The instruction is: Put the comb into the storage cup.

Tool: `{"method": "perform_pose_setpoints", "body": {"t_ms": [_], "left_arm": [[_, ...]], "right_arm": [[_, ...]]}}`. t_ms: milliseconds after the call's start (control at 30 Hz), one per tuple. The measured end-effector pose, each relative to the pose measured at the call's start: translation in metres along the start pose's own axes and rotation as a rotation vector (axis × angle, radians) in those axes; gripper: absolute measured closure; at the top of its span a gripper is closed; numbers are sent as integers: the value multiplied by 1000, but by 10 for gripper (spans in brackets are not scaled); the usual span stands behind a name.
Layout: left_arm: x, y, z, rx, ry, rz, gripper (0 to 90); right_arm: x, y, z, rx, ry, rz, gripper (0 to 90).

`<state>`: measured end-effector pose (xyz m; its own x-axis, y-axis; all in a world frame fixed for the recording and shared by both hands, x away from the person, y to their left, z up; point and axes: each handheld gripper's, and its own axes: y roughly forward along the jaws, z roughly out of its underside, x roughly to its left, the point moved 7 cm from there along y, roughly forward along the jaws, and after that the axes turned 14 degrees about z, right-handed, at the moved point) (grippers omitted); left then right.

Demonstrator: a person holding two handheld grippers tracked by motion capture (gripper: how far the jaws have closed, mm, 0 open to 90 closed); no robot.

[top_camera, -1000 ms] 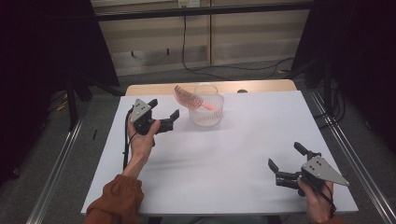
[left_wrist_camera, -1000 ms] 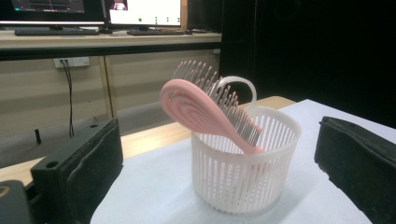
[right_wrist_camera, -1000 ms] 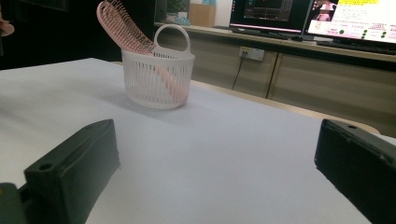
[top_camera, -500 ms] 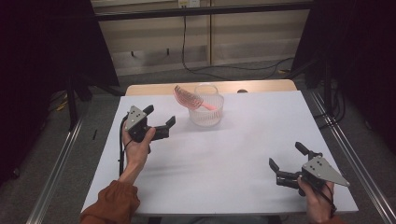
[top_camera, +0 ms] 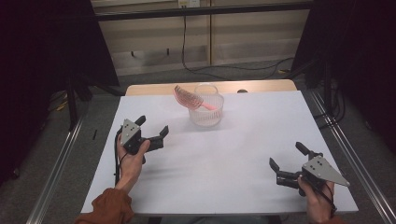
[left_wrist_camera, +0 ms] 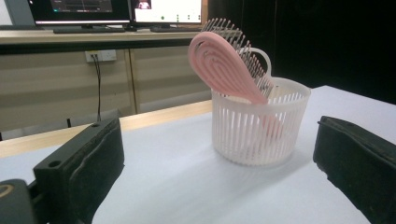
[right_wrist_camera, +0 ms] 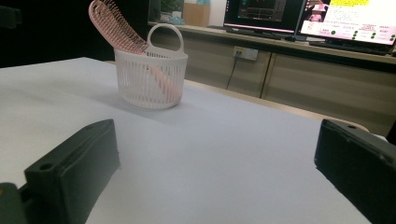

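Two hand-held grippers over the white desk (top_camera: 243,154), both empty. Left hand-held gripper (top_camera: 153,133) sits at the desk's left side, held from below by the person's hand (top_camera: 130,156); jaws spread wide, nothing between them. It points toward the basket (top_camera: 206,109), near it but not touching. Right hand-held gripper (top_camera: 288,164) is at the near right corner of the desk, well apart from the basket; jaws likewise spread, nothing gripped.

Basket: white, slatted, round, with a loop handle; stands upright near the far edge of the desk, about mid-width. Pink hairbrush (top_camera: 186,97) stands in it, handle end down inside, bristled head leaning out over the rim toward the left in the high view. Seen through the slats in the left gripper view, the brush (left_wrist_camera: 227,65) handle rests low inside the basket (left_wrist_camera: 259,123).

Right gripper view: basket (right_wrist_camera: 150,79) and brush (right_wrist_camera: 114,23) at upper left, bare desk between the jaws.
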<state>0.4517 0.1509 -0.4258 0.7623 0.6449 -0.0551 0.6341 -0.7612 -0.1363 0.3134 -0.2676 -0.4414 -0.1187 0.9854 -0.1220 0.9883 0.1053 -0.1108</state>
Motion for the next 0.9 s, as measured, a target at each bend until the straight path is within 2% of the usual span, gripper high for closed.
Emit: {"method": "perform_pose_setpoints", "body": {"t_ms": [133, 433, 600, 700, 733, 767, 900], "left_arm": [[-6, -9, 3, -5, 3, 16, 16], [-23, -32, 11, 6, 24, 16, 16], [-23, -47, 15, 19, 25, 3, 16], [-24, -54, 16, 18, 17, -35, 17], [-24, -57, 17, 20, 27, -38, 17], [-26, -59, 18, 23, 19, -21, 17], [-28, -65, 19, 27, 21, -21, 17]], "right_arm": [[-1, 0, 0, 0, 3, 4, 0], [0, 0, 0, -1, 3, 2, 0], [-1, 0, 0, 0, 6, 6, 0], [-1, 0, 0, 4, 7, 7, 0], [0, 0, 0, 4, 5, 7, 0], [0, 1, 0, 3, 5, 6, 0], [0, 1, 0, 4, 9, 8, 0]]}}
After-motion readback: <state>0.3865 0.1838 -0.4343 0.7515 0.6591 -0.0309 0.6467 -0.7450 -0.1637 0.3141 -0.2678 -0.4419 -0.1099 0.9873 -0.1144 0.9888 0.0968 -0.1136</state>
